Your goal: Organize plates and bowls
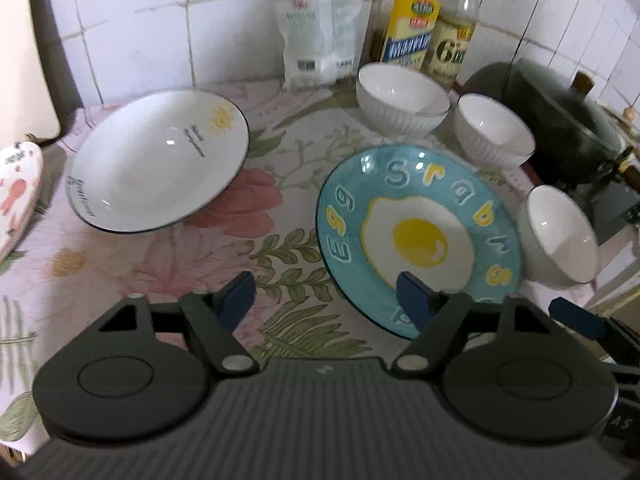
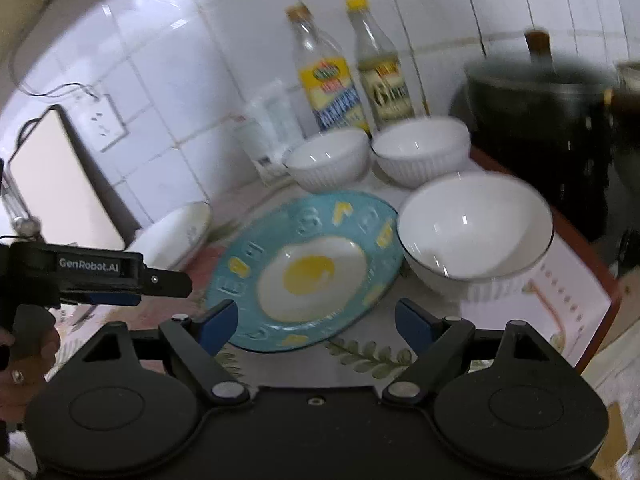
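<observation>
Both claws, left (image 1: 326,300) and right (image 2: 316,322), gaped empty near the egg plate (image 1: 420,240); nothing was stacked yet, so next likely meant pinching its rim

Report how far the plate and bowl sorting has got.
Done: nothing visibly; no dish is stacked. The three white bowls stand apart, and the blue egg plate and white sun plate lie singly on the floral cloth.
In hand: nothing. The left gripper and right gripper are open, near the egg plate's front edge.
Left: gathering plates together and bowls together.
</observation>
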`<state>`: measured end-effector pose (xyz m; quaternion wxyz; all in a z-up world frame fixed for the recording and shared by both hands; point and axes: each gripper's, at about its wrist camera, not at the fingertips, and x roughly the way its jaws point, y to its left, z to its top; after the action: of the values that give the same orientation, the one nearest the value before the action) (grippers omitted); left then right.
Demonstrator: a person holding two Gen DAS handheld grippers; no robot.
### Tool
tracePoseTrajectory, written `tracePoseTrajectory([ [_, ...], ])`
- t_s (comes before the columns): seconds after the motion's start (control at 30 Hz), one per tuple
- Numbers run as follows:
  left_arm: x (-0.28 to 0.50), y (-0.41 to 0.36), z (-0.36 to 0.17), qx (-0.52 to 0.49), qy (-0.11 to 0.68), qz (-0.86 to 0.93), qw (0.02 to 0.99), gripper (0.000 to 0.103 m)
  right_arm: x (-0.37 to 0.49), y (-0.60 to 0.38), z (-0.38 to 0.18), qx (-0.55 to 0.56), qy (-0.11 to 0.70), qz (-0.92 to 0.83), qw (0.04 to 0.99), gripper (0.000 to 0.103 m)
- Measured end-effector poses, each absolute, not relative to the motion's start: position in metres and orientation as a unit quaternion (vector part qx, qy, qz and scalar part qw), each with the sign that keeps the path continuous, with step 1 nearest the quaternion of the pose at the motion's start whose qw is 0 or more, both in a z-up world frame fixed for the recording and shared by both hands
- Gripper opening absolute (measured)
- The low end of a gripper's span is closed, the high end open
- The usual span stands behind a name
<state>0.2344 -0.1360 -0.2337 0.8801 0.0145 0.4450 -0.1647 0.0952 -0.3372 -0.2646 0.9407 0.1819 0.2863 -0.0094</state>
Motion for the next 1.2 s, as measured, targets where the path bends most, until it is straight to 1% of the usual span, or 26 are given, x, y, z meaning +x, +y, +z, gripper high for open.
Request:
tracePoseTrajectory([
  [0.03, 0.238, -0.139, -0.241, 0.016, 0.447, -0.165, 0.879, 0.072, 0.099, -0.339, -0.270, 0.188, 0.289, -0.012, 0.939, 0.089],
  [0.1, 0.245, -0.145, -0.254, 0.018, 0.448, -0.167, 0.878, 0.066, 0.107, -0.344, -0.281, 0.205, 0.290, -0.014, 0.935, 0.089],
  [0.13, 0.249, -0.147, -0.260, 0.019, 0.451, -0.166, 0.877, 0.065, 0.110, -0.345, -0.285, 0.211, 0.291, -0.015, 0.933, 0.087],
  [0.17, 0.253, -0.148, -0.266, 0.018, 0.453, -0.166, 0.876, 0.061, 0.114, -0.347, -0.289, 0.215, 0.290, -0.015, 0.932, 0.086],
  [0.37, 0.270, -0.150, -0.278, 0.001, 0.466, -0.166, 0.869, 0.048, 0.131, -0.352, -0.300, 0.242, 0.286, -0.039, 0.926, 0.068],
  [0.4, 0.271, -0.150, -0.279, -0.003, 0.467, -0.166, 0.869, 0.046, 0.133, -0.352, -0.301, 0.241, 0.288, -0.047, 0.926, 0.063],
  [0.43, 0.272, -0.150, -0.279, -0.006, 0.468, -0.168, 0.868, 0.046, 0.132, -0.352, -0.301, 0.238, 0.289, -0.054, 0.926, 0.057],
  [0.5, 0.274, -0.149, -0.279, -0.016, 0.474, -0.170, 0.864, 0.046, 0.136, -0.351, -0.300, 0.225, 0.296, -0.066, 0.926, 0.050],
  [0.53, 0.275, -0.149, -0.279, -0.018, 0.476, -0.169, 0.863, 0.046, 0.135, -0.351, -0.300, 0.222, 0.299, -0.069, 0.926, 0.048],
  [0.57, 0.276, -0.149, -0.278, -0.019, 0.478, -0.168, 0.862, 0.044, 0.136, -0.352, -0.300, 0.222, 0.301, -0.069, 0.925, 0.047],
  [0.6, 0.277, -0.148, -0.278, -0.022, 0.479, -0.166, 0.862, 0.041, 0.138, -0.352, -0.300, 0.223, 0.303, -0.069, 0.924, 0.044],
  [0.63, 0.278, -0.148, -0.279, -0.025, 0.479, -0.164, 0.862, 0.041, 0.140, -0.352, -0.300, 0.222, 0.304, -0.071, 0.924, 0.042],
  [0.7, 0.278, -0.148, -0.279, -0.028, 0.478, -0.164, 0.862, 0.039, 0.142, -0.351, -0.300, 0.213, 0.303, -0.072, 0.926, 0.041],
  [0.9, 0.268, -0.164, -0.280, -0.003, 0.454, -0.176, 0.873, 0.038, 0.148, -0.346, -0.302, 0.199, 0.293, -0.083, 0.932, 0.040],
  [0.93, 0.267, -0.166, -0.279, -0.003, 0.453, -0.173, 0.874, 0.038, 0.149, -0.345, -0.301, 0.191, 0.296, -0.087, 0.932, 0.032],
  [1.03, 0.267, -0.169, -0.278, 0.001, 0.452, -0.167, 0.876, 0.038, 0.148, -0.350, -0.299, 0.197, 0.305, -0.094, 0.927, 0.026],
  [1.2, 0.268, -0.166, -0.277, 0.006, 0.455, -0.171, 0.874, 0.034, 0.151, -0.352, -0.295, 0.203, 0.323, -0.092, 0.920, 0.025],
])
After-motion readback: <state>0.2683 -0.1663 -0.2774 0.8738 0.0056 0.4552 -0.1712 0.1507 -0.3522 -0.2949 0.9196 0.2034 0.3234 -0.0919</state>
